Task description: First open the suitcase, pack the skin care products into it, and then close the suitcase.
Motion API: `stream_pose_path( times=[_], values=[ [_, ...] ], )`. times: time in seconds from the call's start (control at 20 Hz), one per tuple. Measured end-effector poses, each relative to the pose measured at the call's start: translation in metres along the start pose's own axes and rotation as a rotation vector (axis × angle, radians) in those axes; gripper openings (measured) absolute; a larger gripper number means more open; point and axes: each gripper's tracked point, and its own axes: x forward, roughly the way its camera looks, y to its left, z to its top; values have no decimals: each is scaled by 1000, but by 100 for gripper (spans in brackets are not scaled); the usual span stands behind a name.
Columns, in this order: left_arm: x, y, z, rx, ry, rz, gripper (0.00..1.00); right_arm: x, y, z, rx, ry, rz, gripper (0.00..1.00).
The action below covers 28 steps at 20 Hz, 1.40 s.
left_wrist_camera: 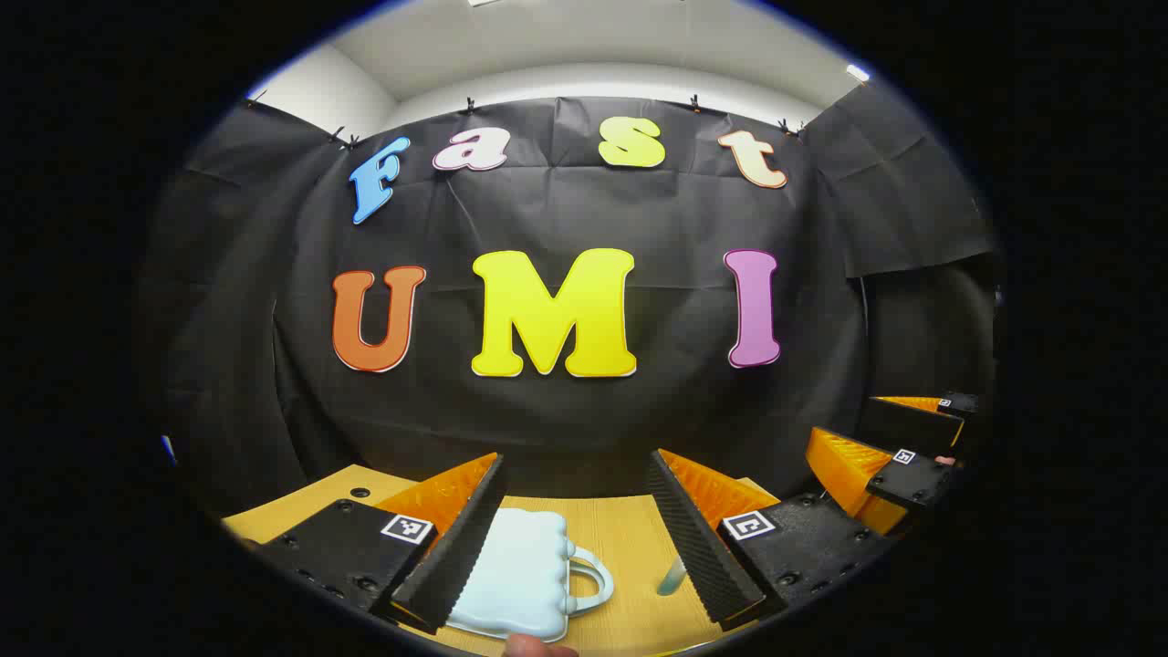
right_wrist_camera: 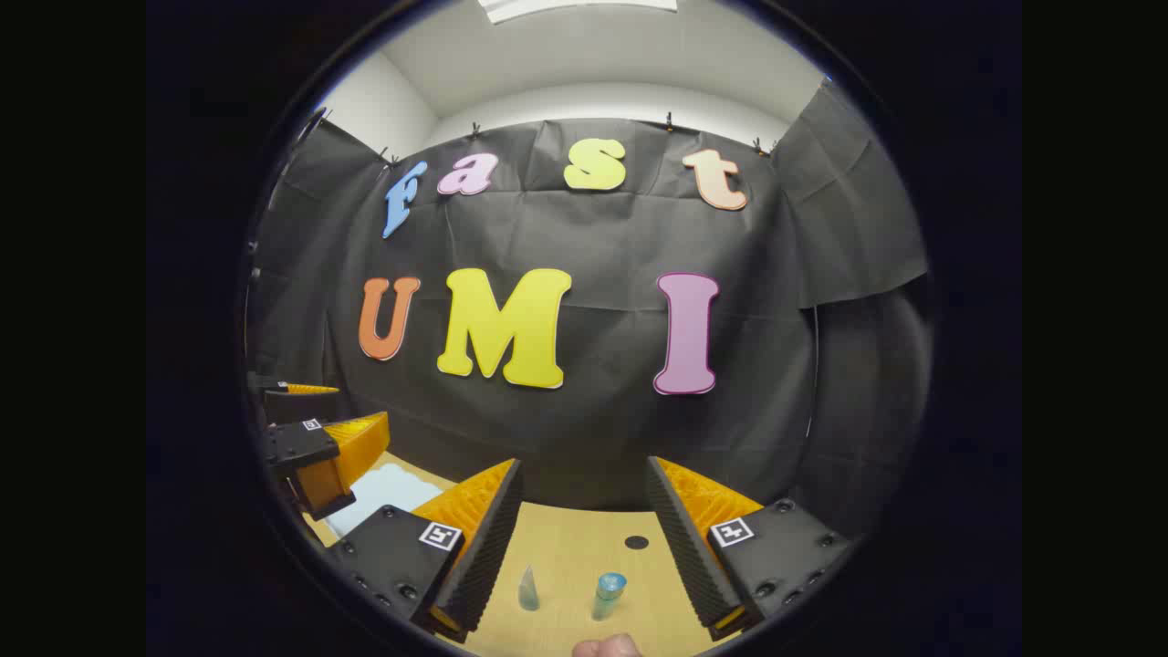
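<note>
On the table (left_wrist_camera: 630, 547), the shut suitcase (left_wrist_camera: 516, 575) lies below the spread left gripper (left_wrist_camera: 570, 538); the right gripper (right_wrist_camera: 584, 538), also spread, hangs above two tubes (right_wrist_camera: 607, 593), presumably ready.

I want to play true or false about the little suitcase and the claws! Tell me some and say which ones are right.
1. The suitcase is shut and lies on the wooden table. True.
2. The left claw is squeezing the suitcase. False: its fingers are spread open above it.
3. Two small skin care products sit on the table ahead of the right claw. True.
4. The right claw holds a bottle. False: it is open and holds nothing.
</note>
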Motion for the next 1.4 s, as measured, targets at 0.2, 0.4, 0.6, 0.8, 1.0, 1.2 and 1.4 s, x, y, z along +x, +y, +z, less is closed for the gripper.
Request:
stream_pose_path(
  times=[0.2, 0.4, 0.6, 0.8, 1.0, 1.2, 1.4],
  values=[
    [0, 0, 2, 8, -6, 6, 99, -2, -4, -1, 5, 2, -8, 80],
    [-2, -5, 1, 9, -3, -1, 99, -2, -6, -1, 9, 1, -9, 80],
    [-3, -3, 3, 19, -9, 9, 99, -3, -6, -2, 14, -1, -6, 80],
    [-4, -3, 4, 22, -16, 16, 99, -2, -8, -3, 18, 3, -5, 79],
    [-6, -5, -2, 47, -13, 8, 99, -2, -11, -7, 19, 12, -11, 79],
    [-10, -6, -26, 80, 34, -10, 99, -5, -21, -12, 7, 14, -30, 80],
    [-9, -8, -62, 145, 120, -50, 99, -9, -35, -38, 5, 66, -62, 80]
  ],
)
